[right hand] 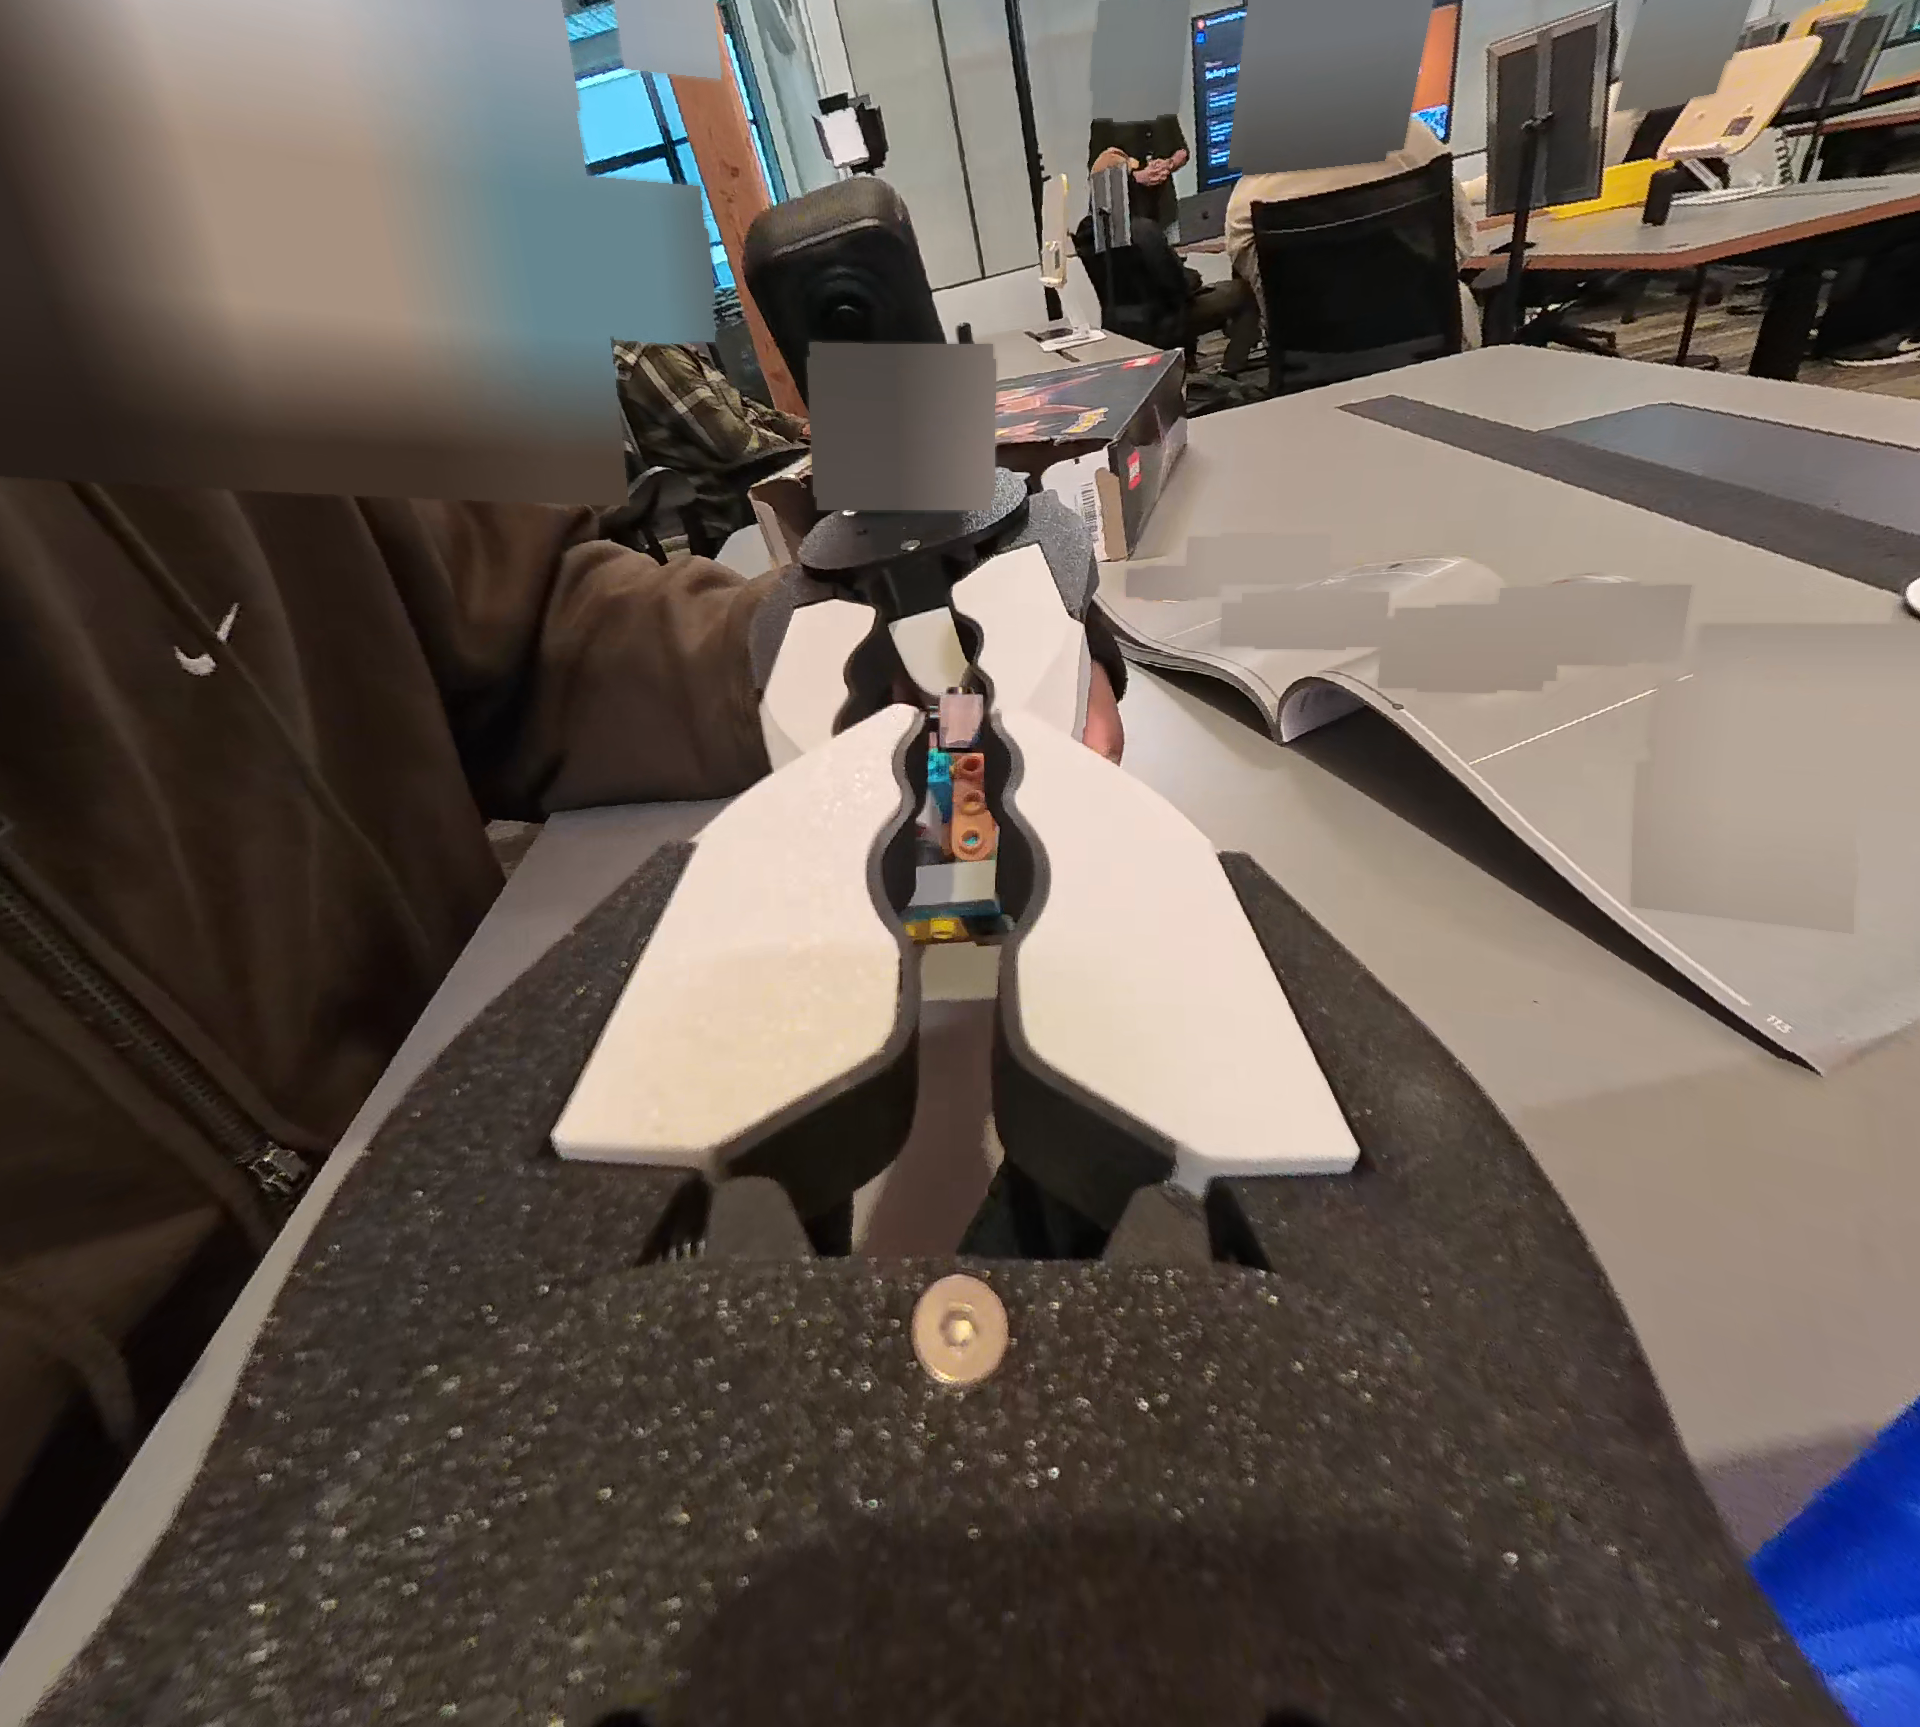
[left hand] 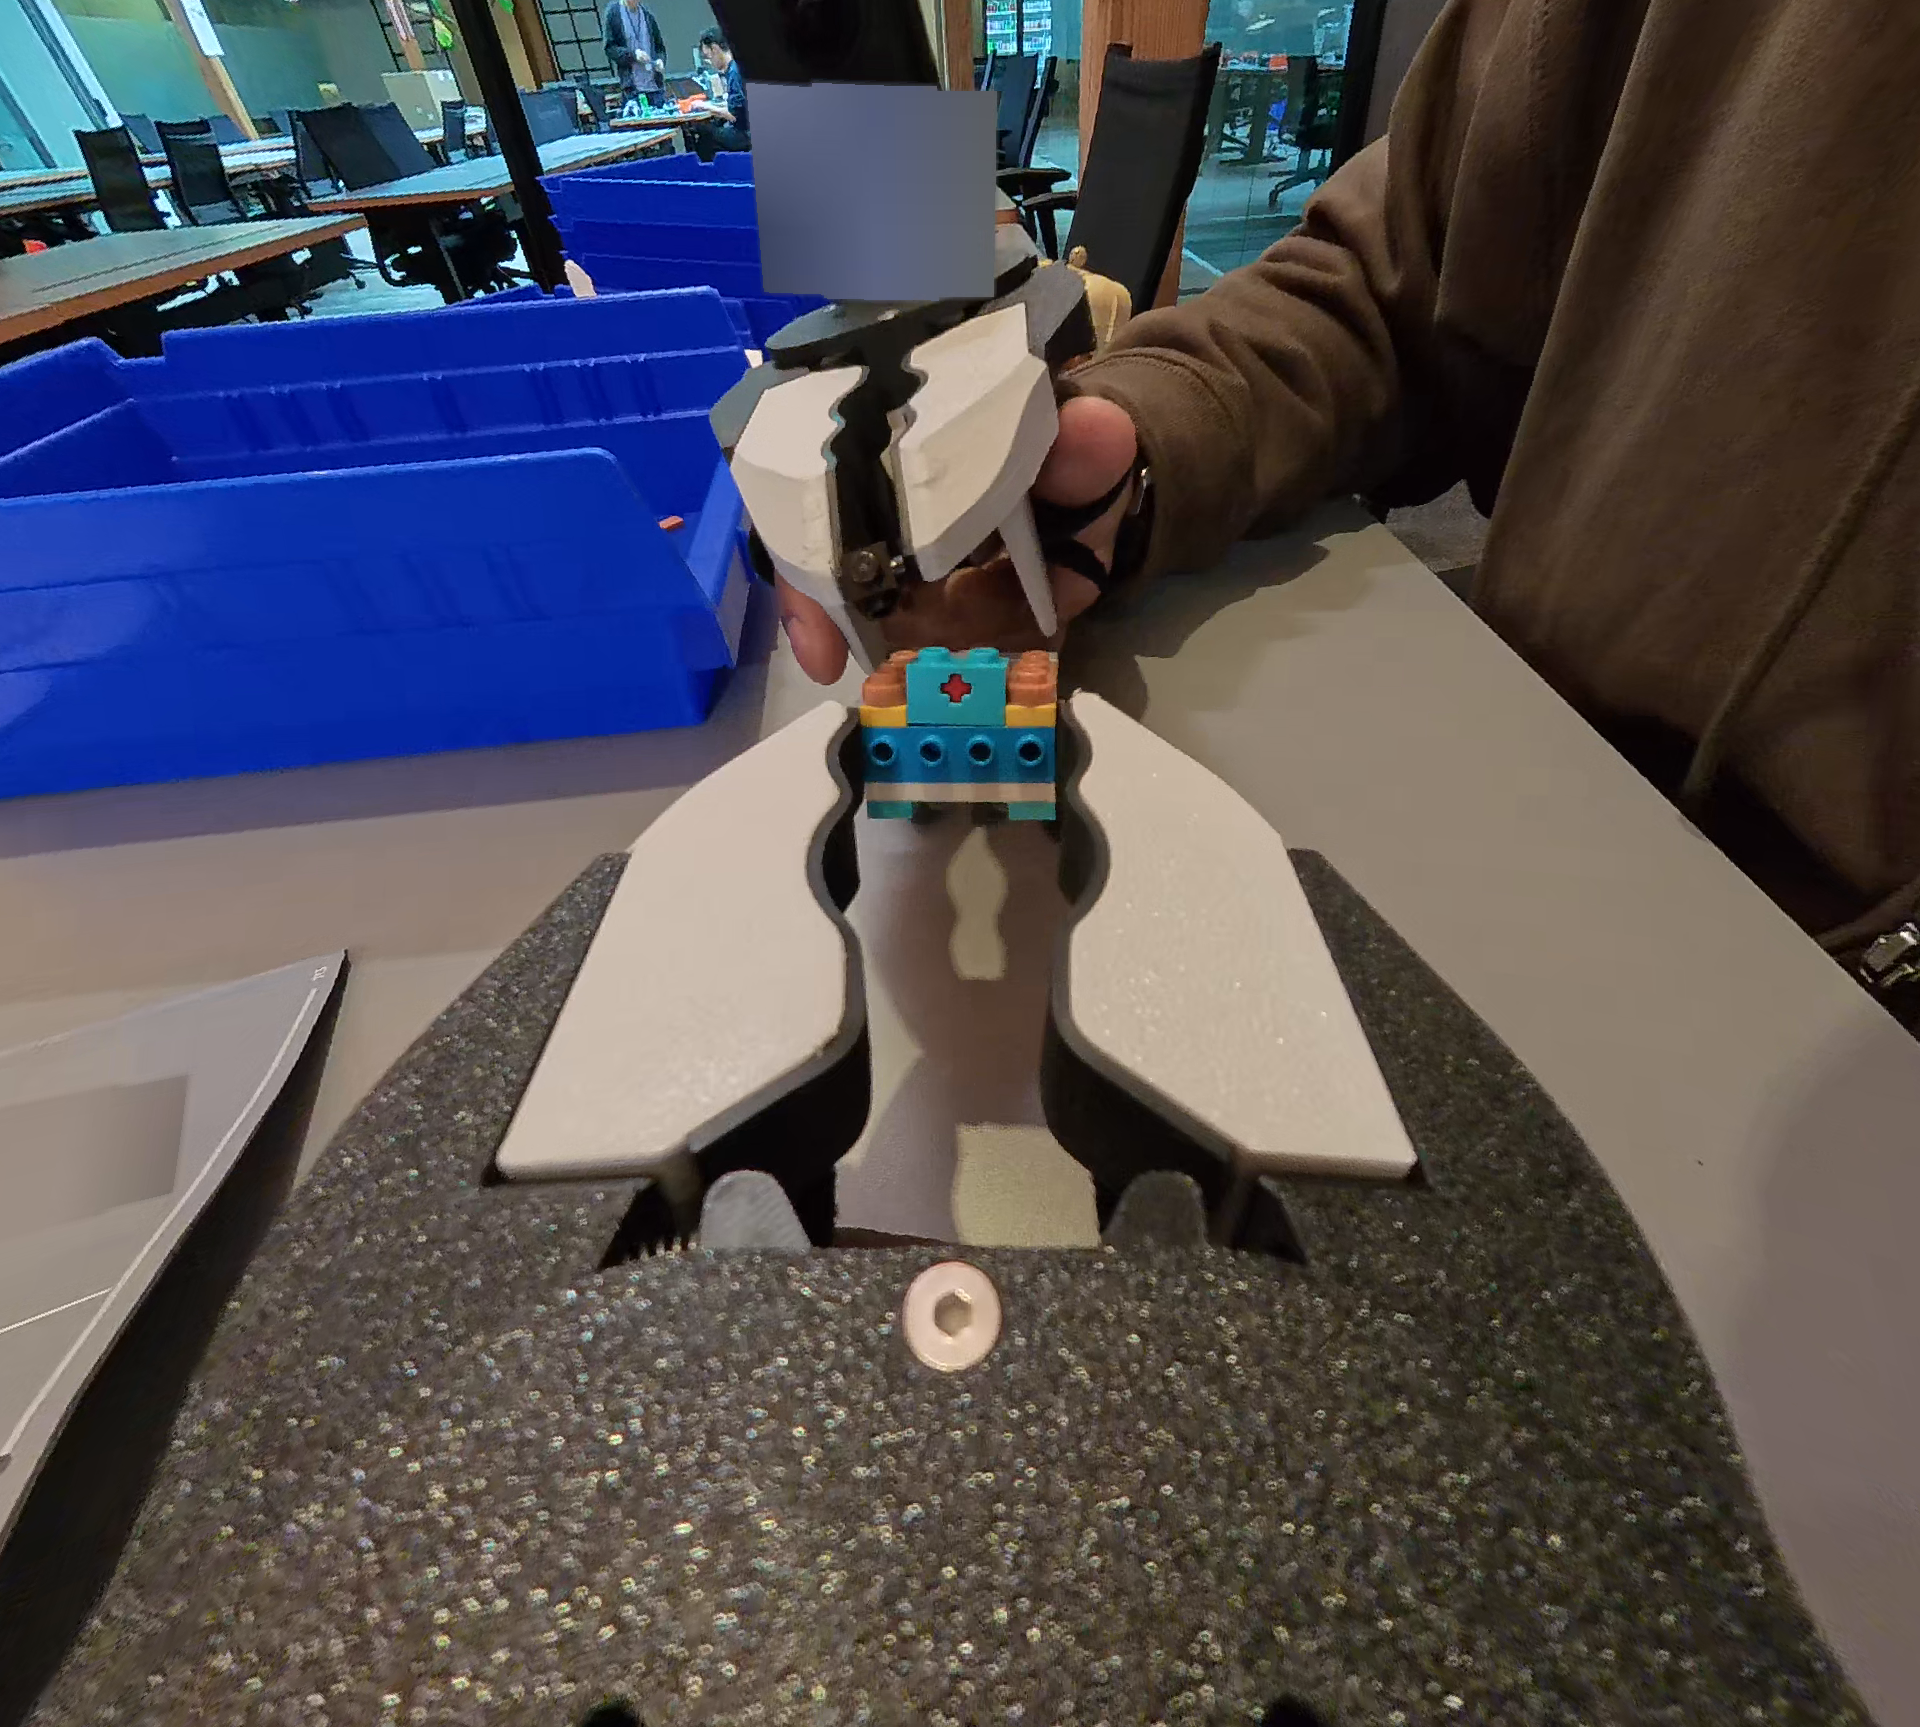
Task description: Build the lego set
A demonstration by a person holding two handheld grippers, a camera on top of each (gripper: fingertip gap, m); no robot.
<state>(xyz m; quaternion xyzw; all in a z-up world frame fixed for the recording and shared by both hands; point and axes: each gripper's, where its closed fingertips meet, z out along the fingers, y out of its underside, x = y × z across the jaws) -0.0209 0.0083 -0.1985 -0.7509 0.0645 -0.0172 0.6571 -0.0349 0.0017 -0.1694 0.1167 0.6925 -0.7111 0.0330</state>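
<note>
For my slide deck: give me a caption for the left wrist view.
Left hand-held gripper clamps a small lego build while the right hand-held gripper meets it from above.

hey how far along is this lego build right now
Done: several layers are stacked, blue, white, yellow and brown, with a teal red-cross brick on the lego model. In hand: the left gripper grips its sides while the right gripper sits at its top. What's left can't be judged.

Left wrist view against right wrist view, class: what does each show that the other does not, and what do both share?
Only the left wrist view shows the blue bins and the red cross brick. Only the right wrist view shows the open booklet and the set box. Both show the lego build, the left gripper gripping its sides, the right gripper and the grey table.
</note>
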